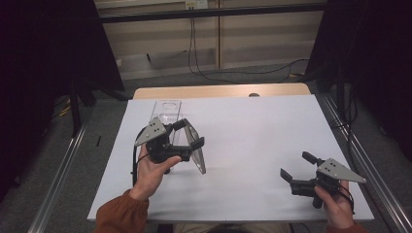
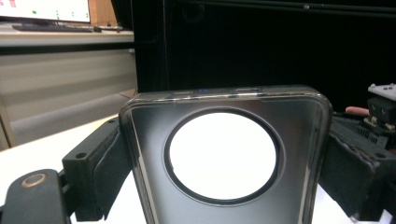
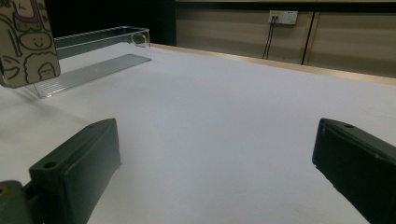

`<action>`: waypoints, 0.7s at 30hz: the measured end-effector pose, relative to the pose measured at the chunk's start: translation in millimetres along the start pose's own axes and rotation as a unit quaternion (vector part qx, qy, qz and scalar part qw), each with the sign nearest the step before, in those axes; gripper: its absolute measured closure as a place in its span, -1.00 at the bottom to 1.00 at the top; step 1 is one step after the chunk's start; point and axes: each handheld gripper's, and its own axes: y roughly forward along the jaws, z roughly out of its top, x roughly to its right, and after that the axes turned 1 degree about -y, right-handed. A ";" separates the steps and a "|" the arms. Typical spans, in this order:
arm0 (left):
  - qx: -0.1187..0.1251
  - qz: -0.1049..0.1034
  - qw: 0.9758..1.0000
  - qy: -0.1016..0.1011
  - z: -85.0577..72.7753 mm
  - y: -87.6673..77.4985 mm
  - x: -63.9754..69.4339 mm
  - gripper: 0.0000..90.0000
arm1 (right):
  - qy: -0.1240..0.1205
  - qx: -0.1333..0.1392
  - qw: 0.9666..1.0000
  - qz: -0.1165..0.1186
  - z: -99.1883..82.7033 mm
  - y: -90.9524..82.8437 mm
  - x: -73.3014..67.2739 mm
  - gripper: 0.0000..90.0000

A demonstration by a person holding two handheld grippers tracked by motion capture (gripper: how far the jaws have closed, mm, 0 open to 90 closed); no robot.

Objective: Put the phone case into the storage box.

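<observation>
Between the left gripper [image 2: 219, 177]'s jaws sits a phone case [image 2: 224, 154], bottom cropped; right gripper [image 3: 215, 172] gapes wide.

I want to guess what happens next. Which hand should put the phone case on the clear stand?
Probably the left. The left gripper already clamps the phone case beside the clear stand; the right gripper is open, far off.

A lab-like recording room, suggested by a white-covered table [image 1: 252, 126] set between black curtains, metal floor rails [image 1: 58, 189], cables [image 1: 194, 53] hung from a wall socket [image 3: 283, 17], a monitor [image 2: 44, 10] seen on a side desk
</observation>
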 end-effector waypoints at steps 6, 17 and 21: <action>0.010 0.011 1.000 0.004 12.4 -3.7 -8.7 -0.74 | -0.006 0.002 1.000 0.004 -0.7 -0.9 -0.4 -0.99; 0.017 0.047 0.999 0.006 25.2 -13.7 -29.5 -0.74 | -0.004 0.004 1.000 0.004 -1.6 -1.5 -1.7 -0.99; 0.024 0.062 0.998 0.007 32.4 -18.6 -33.6 -0.74 | -0.006 0.006 1.000 -0.003 -1.6 -3.3 0.6 -1.00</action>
